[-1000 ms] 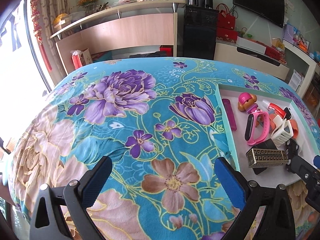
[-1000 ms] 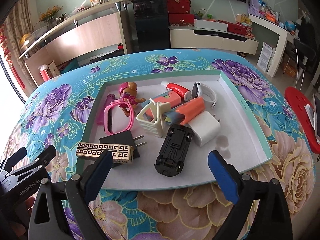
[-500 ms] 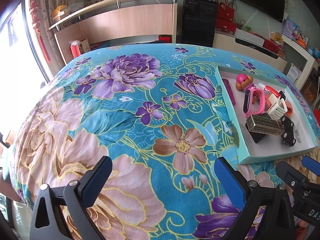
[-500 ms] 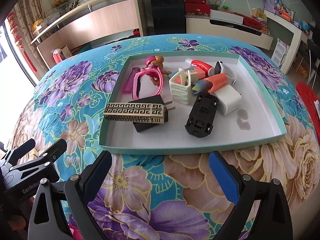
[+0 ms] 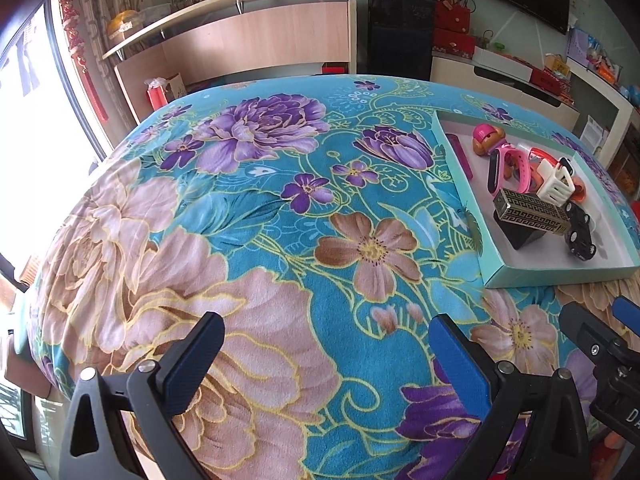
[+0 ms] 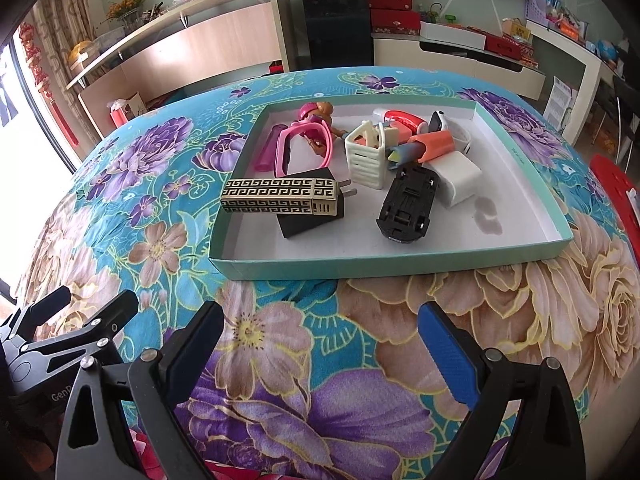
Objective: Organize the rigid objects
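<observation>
Tray (image 6: 404,268) lies ahead of right gripper (image 6: 320,344), well apart; jaws spread wide, nothing held; left gripper (image 5: 326,354) likewise wide and empty, tray off to its right. Gold patterned box (image 6: 280,196) rests across black plug (image 6: 310,220), nearest the right claw; likely stiff, light, smooth-sided, so may slip; best pinched across its long flat faces. Black toy car (image 6: 408,208) lies just beyond; grip at its flanks.

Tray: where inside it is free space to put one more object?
Free floor of the tray: the near strip behind the front wall, and the right side beyond the white charger, stained there. Crowded: the far left and middle, around the black toy car and patterned box.
</observation>
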`<state>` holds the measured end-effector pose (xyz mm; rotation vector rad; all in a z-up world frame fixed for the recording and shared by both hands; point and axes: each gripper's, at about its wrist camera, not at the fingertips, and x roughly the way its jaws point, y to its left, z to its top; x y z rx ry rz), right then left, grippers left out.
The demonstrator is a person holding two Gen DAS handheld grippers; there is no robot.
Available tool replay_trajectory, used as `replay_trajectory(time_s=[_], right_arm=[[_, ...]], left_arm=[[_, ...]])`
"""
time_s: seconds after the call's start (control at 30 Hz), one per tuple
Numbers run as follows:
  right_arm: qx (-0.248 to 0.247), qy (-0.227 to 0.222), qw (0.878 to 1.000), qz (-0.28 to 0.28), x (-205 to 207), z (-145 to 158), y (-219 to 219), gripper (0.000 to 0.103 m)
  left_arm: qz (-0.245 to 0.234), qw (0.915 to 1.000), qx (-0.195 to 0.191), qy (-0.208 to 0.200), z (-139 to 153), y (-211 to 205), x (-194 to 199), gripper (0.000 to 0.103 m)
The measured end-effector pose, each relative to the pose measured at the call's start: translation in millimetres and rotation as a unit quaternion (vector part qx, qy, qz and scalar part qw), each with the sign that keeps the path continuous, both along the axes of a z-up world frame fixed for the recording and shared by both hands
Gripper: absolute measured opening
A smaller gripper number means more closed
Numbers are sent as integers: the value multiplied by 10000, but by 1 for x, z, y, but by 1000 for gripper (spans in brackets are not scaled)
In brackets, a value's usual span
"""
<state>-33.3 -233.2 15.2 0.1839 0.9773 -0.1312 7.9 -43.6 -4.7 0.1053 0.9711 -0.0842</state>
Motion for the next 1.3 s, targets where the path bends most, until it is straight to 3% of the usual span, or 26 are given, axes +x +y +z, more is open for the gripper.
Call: replay_trajectory(time_s=[0.13,0.63,1.3], right_arm=[[-37,-108,9999,1,-4,2,2,98],[-313,-319,9989,-168,-13,9,4,98],[-336,-280,9986,-297,-14,6,1,98]], left_arm=[[36,9998,112,155,-7,0,-3,103],[549,9982,13,-239,5,20,-11,103],[468,9960,404,-645,15,8,-21,103]])
